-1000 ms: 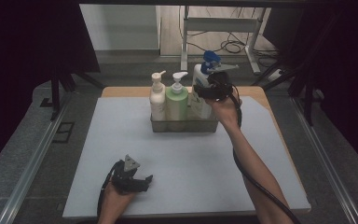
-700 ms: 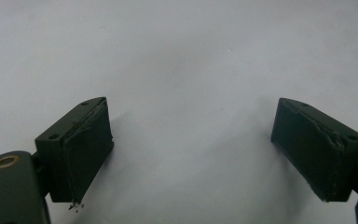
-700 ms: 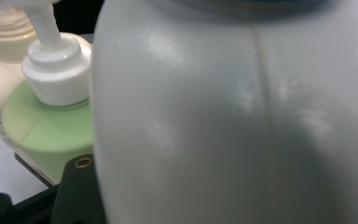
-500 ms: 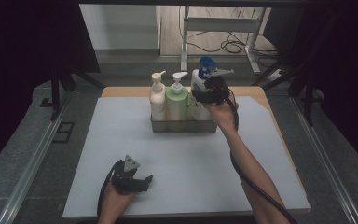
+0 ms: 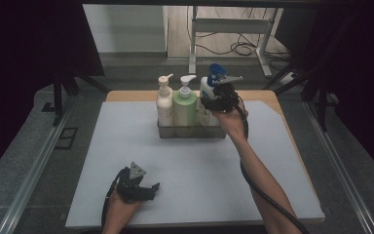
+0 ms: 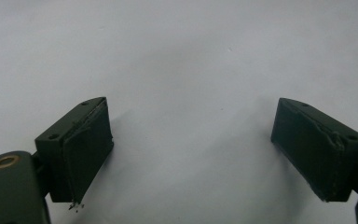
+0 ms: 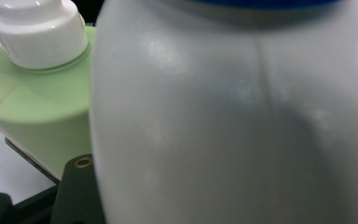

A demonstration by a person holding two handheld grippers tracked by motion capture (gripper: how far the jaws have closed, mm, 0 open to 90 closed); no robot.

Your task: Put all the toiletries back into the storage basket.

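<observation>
On the grey mat [image 5: 272,165], the tray [image 5: 191,130] kept both pump bottles, while we had raised our spray bottle [image 5: 208,95] slightly higher above its slot. Our right gripper [image 5: 220,100] pinched it, so extraction looked underway; our left gripper [image 5: 139,187] rested spread and idle.

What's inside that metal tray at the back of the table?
The tray holds three bottles in a row: a white pump bottle, a green pump bottle, and a white bottle with a blue top at the right gripper. Their bases are hidden by the tray wall.
</observation>
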